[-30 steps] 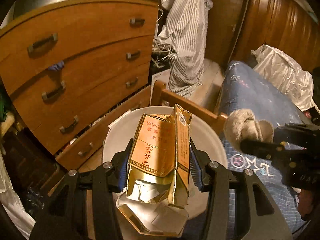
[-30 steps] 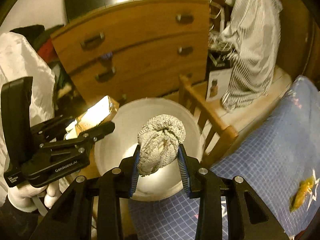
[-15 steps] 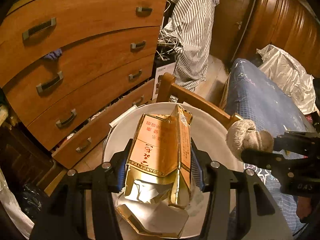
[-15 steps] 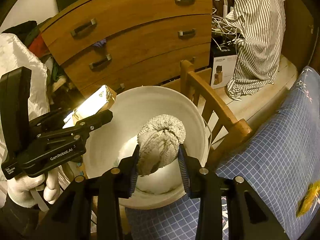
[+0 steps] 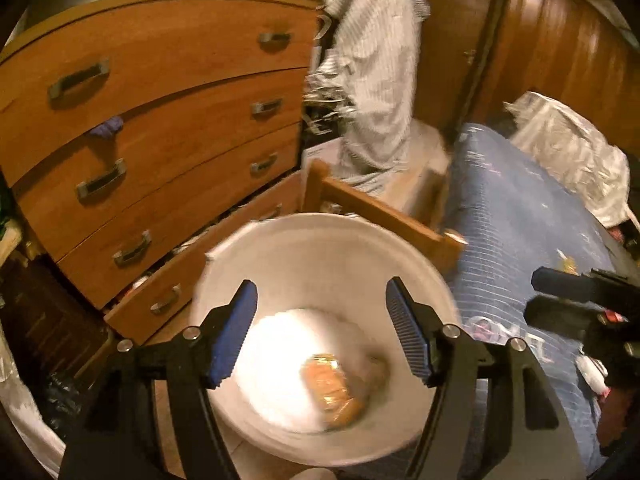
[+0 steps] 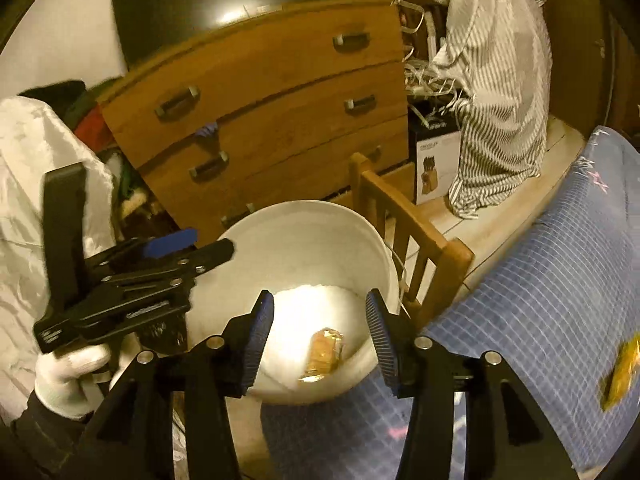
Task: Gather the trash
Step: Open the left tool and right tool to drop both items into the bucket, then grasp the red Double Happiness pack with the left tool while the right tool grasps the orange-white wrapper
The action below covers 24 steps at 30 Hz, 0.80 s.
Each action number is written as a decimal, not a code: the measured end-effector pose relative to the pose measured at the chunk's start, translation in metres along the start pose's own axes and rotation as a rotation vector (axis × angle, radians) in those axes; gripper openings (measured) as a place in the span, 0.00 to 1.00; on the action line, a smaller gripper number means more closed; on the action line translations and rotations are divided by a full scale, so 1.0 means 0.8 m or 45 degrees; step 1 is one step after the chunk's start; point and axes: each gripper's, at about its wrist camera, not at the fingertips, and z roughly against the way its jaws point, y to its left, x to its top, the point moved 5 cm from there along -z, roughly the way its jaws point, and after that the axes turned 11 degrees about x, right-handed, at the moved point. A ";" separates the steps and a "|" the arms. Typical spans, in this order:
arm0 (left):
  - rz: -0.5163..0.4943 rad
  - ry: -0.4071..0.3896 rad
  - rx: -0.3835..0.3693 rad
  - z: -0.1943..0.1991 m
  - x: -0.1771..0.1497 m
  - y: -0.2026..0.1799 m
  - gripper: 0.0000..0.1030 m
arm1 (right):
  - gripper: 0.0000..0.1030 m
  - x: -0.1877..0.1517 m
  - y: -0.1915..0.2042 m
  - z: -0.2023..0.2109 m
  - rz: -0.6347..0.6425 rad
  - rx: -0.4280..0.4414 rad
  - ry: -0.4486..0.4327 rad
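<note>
Both claws, left (image 5: 318, 332) and right (image 6: 320, 338), are opening with nothing between them, having just dropped the gold carton (image 5: 334, 394) (and the sock, now blurred) into the white bucket (image 6: 304, 220) below, so a yellow scrap (image 6: 622, 372) on the bed (image 6: 540, 300) at right likely comes next.

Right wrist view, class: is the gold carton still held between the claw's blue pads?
No: the gold carton lies at the bottom of the white bucket, and nothing sits between the pads of the opening right claw.
</note>
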 end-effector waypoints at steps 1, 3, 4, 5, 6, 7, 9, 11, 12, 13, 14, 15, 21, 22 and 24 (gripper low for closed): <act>-0.019 -0.006 -0.031 0.005 -0.006 -0.014 0.62 | 0.48 -0.018 -0.004 0.021 -0.004 0.000 -0.037; -0.063 -0.007 -0.086 0.013 -0.019 -0.044 0.62 | 0.48 -0.062 -0.018 0.067 -0.015 -0.037 -0.103; -0.100 0.000 -0.128 0.016 -0.031 -0.069 0.62 | 0.48 -0.083 -0.027 0.087 -0.030 -0.055 -0.129; -0.129 0.006 -0.156 0.018 -0.040 -0.086 0.62 | 0.48 -0.106 -0.037 0.109 -0.056 -0.077 -0.156; -0.171 0.024 -0.210 0.020 -0.055 -0.117 0.62 | 0.48 -0.139 -0.055 0.141 -0.096 -0.127 -0.191; -0.202 0.036 -0.242 0.021 -0.066 -0.138 0.62 | 0.48 -0.165 -0.068 0.163 -0.131 -0.158 -0.216; -0.267 0.063 -0.312 0.024 -0.090 -0.181 0.62 | 0.48 -0.224 -0.103 0.222 -0.247 -0.221 -0.280; -0.340 0.110 -0.403 0.027 -0.120 -0.233 0.62 | 0.48 -0.272 -0.131 0.272 -0.320 -0.308 -0.333; -0.370 0.136 -0.445 0.028 -0.135 -0.256 0.62 | 0.48 -0.302 -0.149 0.309 -0.352 -0.384 -0.363; -0.393 0.158 -0.475 0.029 -0.147 -0.273 0.62 | 0.48 -0.320 -0.160 0.332 -0.366 -0.437 -0.379; -0.408 0.172 -0.494 0.031 -0.157 -0.285 0.62 | 0.48 -0.342 -0.175 0.360 -0.384 -0.507 -0.401; -0.425 0.187 -0.515 0.033 -0.169 -0.299 0.62 | 0.48 -0.362 -0.188 0.384 -0.408 -0.562 -0.422; -0.497 0.262 -0.618 0.050 -0.220 -0.360 0.62 | 0.57 -0.440 -0.291 0.467 -0.594 -0.717 -0.475; -0.501 0.270 -0.627 0.052 -0.226 -0.369 0.62 | 0.57 -0.444 -0.306 0.464 -0.607 -0.701 -0.450; -0.510 0.287 -0.642 0.055 -0.235 -0.378 0.62 | 0.58 -0.451 -0.321 0.450 -0.605 -0.640 -0.381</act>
